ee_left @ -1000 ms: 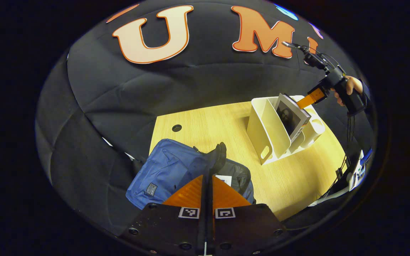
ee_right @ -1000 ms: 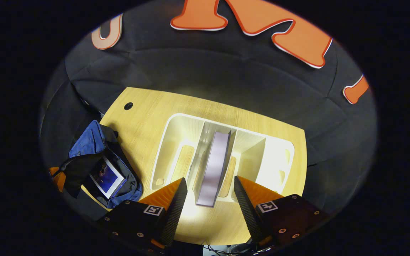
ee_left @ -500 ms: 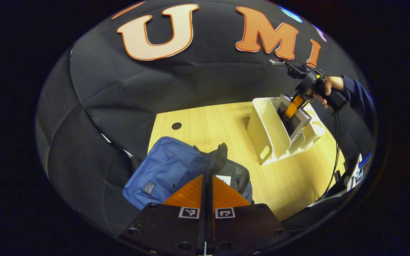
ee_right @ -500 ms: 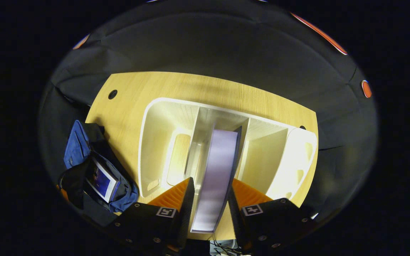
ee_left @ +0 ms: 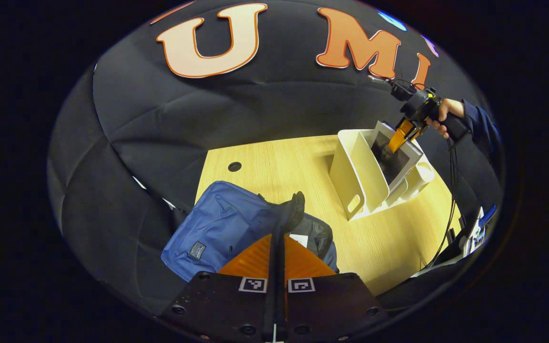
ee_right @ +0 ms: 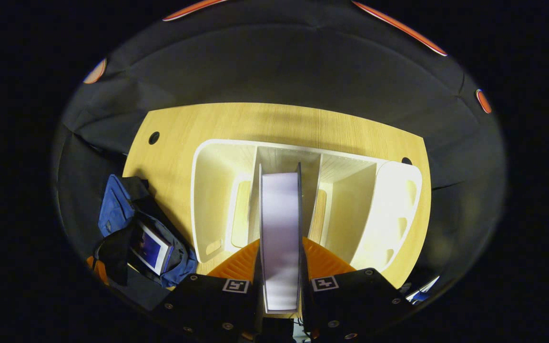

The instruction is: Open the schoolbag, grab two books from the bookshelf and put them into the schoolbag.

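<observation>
Since a second ago your right gripper [ee_left: 395,141] has dropped from above the bookshelf [ee_left: 356,174] onto the book [ee_left: 395,159]; your left gripper [ee_left: 280,240] stays pinched on the schoolbag [ee_left: 222,224] flap, holding it open. Right gripper view: both fingers [ee_right: 243,259] now press the book [ee_right: 280,224] in the middle slot. Second book in hand, one book [ee_right: 149,247] already bagged; next, lift straight up clear of the dividers.

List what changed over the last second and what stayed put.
The right gripper came down over the bookshelf and closed its open fingers on the upright book in the middle slot; both now press its covers. The left gripper stayed shut on the dark flap of the blue schoolbag, holding it open. The first book remains inside the bag, which sits on the table.
</observation>
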The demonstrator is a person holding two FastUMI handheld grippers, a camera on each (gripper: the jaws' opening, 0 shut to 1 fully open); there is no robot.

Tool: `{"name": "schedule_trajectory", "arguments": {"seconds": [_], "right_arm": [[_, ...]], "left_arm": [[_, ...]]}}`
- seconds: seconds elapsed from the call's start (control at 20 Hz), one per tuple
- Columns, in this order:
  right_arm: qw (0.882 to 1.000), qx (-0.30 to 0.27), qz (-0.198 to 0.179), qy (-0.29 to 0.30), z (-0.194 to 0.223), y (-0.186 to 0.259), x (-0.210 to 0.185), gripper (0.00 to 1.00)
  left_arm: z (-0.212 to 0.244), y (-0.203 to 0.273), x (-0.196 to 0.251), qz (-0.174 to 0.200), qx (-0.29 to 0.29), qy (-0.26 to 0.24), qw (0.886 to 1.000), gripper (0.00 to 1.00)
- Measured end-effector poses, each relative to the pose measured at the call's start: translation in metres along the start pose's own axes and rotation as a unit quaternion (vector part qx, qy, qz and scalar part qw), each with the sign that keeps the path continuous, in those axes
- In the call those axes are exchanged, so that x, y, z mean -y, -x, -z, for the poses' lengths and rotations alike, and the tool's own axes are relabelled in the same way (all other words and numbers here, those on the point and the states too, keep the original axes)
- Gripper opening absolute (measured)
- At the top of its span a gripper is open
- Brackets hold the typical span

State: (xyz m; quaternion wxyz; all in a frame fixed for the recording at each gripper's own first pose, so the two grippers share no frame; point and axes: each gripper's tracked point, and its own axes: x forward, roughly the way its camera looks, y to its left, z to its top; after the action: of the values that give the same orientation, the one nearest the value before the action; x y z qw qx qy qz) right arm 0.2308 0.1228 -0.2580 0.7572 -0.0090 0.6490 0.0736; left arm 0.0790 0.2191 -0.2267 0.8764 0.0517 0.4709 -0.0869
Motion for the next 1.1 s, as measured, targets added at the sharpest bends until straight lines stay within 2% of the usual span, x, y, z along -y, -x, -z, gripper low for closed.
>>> {"name": "schedule_trajectory", "arguments": {"seconds": [0.55,0.6,0.65,1.0,1.1], "right_arm": [[0.993,0.101,-0.059,0.034,0.023,0.129,0.010,0.32],[0.992,0.108,-0.063,0.037,0.028,0.139,0.011,0.22],[0.990,0.113,-0.068,0.039,0.033,0.148,0.012,0.31],[0.981,0.151,-0.118,0.031,0.058,0.189,0.005,0.31],[0.977,0.157,-0.141,0.028,0.072,0.194,-0.013,0.31]], "left_arm": [[0.005,-0.001,0.013,0.012,-0.004,-0.005,1.000,0.02],[0.006,0.000,0.013,0.012,-0.004,-0.007,1.000,0.02],[0.006,0.000,0.013,0.012,-0.005,-0.010,1.000,0.02],[0.005,0.000,0.017,0.011,-0.010,-0.019,1.000,0.02],[0.005,-0.001,0.016,0.010,-0.010,-0.021,1.000,0.02]]}}
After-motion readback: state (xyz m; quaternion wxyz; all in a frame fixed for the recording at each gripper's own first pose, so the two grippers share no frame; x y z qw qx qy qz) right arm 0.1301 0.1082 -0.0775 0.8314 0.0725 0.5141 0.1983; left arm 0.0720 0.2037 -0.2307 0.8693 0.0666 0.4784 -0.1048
